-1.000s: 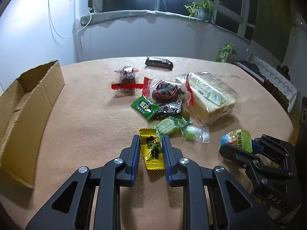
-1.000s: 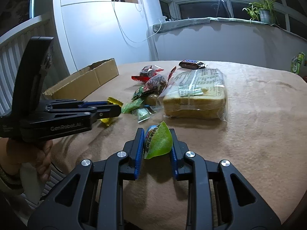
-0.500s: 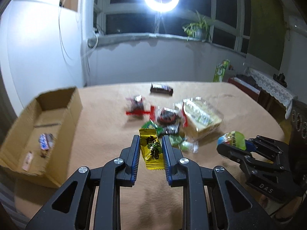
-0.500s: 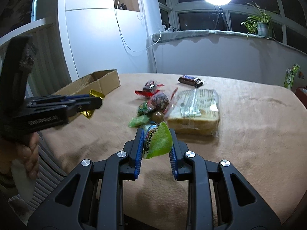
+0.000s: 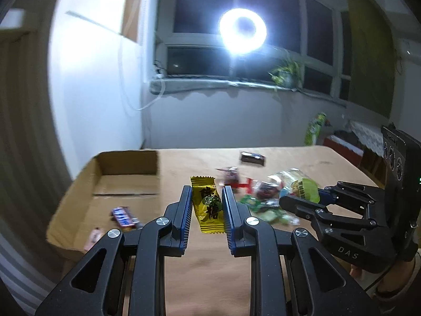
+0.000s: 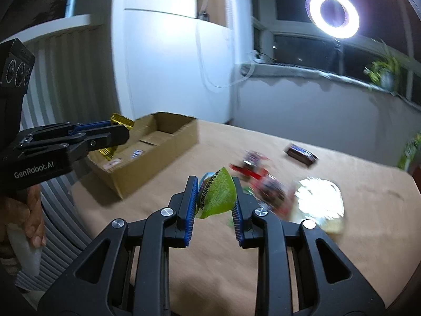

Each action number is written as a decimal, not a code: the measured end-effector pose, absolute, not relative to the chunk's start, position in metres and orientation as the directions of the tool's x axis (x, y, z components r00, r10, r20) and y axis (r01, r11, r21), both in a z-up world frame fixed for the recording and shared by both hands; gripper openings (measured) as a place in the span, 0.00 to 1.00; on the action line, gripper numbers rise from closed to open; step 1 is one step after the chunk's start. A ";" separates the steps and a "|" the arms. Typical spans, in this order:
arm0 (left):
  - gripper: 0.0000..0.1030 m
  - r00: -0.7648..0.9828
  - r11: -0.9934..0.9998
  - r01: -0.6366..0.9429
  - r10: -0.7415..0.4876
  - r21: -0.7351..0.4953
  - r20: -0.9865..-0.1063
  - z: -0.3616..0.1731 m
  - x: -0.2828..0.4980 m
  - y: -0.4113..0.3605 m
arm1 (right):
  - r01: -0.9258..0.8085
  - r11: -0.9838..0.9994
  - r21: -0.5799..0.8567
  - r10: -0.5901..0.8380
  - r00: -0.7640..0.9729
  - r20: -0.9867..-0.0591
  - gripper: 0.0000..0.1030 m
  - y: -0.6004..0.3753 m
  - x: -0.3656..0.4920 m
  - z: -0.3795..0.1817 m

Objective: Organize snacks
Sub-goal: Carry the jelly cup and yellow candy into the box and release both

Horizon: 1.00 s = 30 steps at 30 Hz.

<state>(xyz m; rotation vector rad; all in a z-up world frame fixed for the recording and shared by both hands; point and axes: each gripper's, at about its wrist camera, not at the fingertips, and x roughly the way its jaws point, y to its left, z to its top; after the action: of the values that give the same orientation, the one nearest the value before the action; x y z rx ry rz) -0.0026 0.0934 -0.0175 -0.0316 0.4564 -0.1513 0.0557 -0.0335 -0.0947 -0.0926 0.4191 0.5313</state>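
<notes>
My left gripper is shut on a yellow candy packet and holds it in the air, right of the open cardboard box. In the right wrist view the left gripper and its yellow packet hang over the box. My right gripper is shut on a green snack packet, lifted above the table. It also shows in the left wrist view with the green packet.
The box holds a few small wrapped snacks. A blurred pile of snacks, a clear bread bag and a dark chocolate bar lie on the tan table. A ring light shines behind.
Both grippers have lifted their packets off the table and swung left toward the cardboard box. The left one now hangs over the box edge.
</notes>
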 end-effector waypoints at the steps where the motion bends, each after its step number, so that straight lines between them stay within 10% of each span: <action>1: 0.20 0.889 0.990 0.120 -0.140 -0.073 -0.437 -0.020 -0.002 0.104 | -0.529 0.849 0.012 0.486 0.771 -0.411 0.25 -0.020 0.058 -0.092; 19: 0.21 0.872 0.982 -0.085 -0.009 -0.168 -0.489 -0.055 0.036 0.221 | -0.724 0.689 0.001 0.668 0.635 -0.389 0.25 0.142 0.125 -0.081; 23: 0.65 0.834 0.983 -0.129 0.035 -0.133 -0.550 -0.069 0.045 0.228 | -0.718 0.696 0.007 0.636 0.612 -0.470 0.42 0.157 0.155 -0.094; 30: 0.74 0.844 0.979 -0.150 0.052 -0.141 -0.534 -0.066 0.016 0.225 | -0.668 0.745 -0.002 0.600 0.671 -0.436 0.53 0.121 0.128 -0.099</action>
<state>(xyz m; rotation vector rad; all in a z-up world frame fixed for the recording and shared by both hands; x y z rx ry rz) 0.0160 0.2246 -0.0658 -0.1808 0.5574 0.1073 0.1284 0.1211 -0.0991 -0.1670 0.4297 0.7178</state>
